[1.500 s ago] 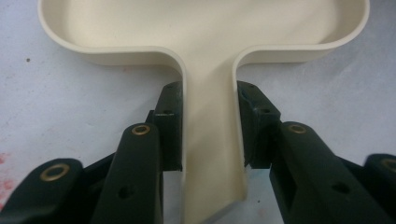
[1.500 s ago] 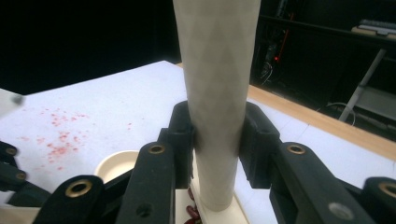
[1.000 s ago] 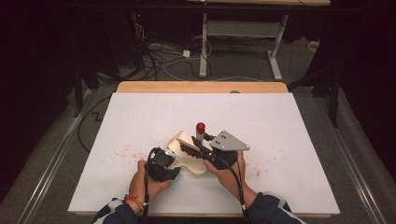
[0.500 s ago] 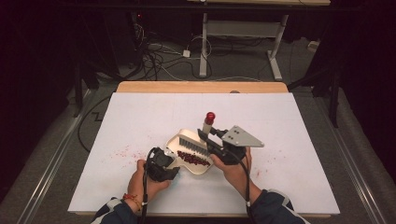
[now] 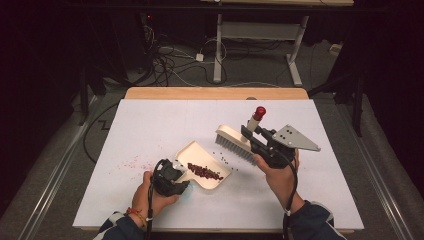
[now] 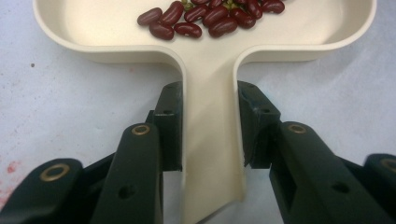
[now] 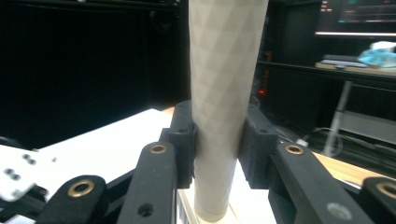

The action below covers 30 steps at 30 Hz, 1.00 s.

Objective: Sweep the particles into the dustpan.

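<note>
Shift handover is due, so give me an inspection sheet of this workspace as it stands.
Surface: white table top, faint red specks at its left part.
Job's things: cream plastic dustpan with dark red beans inside; cream brush with a red-tipped handle, lifted and tilted.
Clutter: a few loose beans between dustpan and brush.
Grippers: left gripper shut on the dustpan's handle; right gripper shut on the brush's handle.
Cables: one black cable trails from the right gripper; tangled cables on the floor.
Surroundings: dark room, white desk frame behind.
</note>
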Available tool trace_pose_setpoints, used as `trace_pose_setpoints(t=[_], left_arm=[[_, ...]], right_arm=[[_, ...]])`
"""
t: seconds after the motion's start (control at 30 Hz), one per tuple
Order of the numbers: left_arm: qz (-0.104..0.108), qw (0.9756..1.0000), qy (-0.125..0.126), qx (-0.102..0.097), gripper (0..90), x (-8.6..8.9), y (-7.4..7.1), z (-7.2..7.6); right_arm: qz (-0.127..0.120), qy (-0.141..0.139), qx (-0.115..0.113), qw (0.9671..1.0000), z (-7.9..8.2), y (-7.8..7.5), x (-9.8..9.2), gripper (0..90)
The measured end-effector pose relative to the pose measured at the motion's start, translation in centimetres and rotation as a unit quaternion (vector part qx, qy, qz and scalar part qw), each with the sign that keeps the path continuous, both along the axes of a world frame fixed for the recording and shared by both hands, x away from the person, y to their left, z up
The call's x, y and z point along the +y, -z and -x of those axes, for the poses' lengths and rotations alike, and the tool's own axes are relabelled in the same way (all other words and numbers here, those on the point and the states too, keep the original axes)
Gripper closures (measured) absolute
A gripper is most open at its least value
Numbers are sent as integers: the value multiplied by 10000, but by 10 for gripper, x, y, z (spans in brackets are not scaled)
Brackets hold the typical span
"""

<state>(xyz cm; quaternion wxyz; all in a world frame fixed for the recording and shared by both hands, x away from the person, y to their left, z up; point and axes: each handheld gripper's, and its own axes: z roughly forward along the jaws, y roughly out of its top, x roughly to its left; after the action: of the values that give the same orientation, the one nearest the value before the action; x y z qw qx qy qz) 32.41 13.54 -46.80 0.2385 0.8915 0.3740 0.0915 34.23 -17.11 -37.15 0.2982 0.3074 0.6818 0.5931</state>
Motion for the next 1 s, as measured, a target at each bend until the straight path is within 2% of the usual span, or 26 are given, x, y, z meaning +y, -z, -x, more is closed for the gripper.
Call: trace_pose_setpoints(t=[0.1, 0.17, 0.27, 0.3, 0.47, 0.63, 0.77, 0.93, 1.0], left_arm=[[-23, 10000, 80, 12, 640, 3, 0, 1], [-66, 9999, 135, 40, 640, 4, 0, 3], [-100, 9997, 235, 40, 640, 5, 0, 6], [-114, 9996, 252, 42, 640, 5, 0, 7], [-131, 9992, 376, 86, 640, 3, -2, 11], [-114, 9989, 439, 150, 640, 0, 0, 12], [-103, 9989, 444, 143, 640, -1, 1, 12], [-83, 9989, 433, 138, 640, -3, 1, 12], [-64, 9990, 429, 147, 640, -3, 1, 12]], right_arm=[[179, 163, 17, 9997, 1, 2, -11, 704], [225, 194, 37, 9996, 1, 3, -14, 705], [274, 393, 132, 9988, 1, 7, -24, 704], [402, 487, 141, 9979, -1, 10, -28, 705], [570, 694, 149, 9958, -4, 12, -30, 704], [646, 722, 204, 9951, -7, 17, -26, 704], [483, 807, 130, 9955, -13, 22, -17, 705], [648, 804, 247, 9943, -24, 33, 3, 705], [707, 777, 214, 9942, -26, 37, 12, 705]])
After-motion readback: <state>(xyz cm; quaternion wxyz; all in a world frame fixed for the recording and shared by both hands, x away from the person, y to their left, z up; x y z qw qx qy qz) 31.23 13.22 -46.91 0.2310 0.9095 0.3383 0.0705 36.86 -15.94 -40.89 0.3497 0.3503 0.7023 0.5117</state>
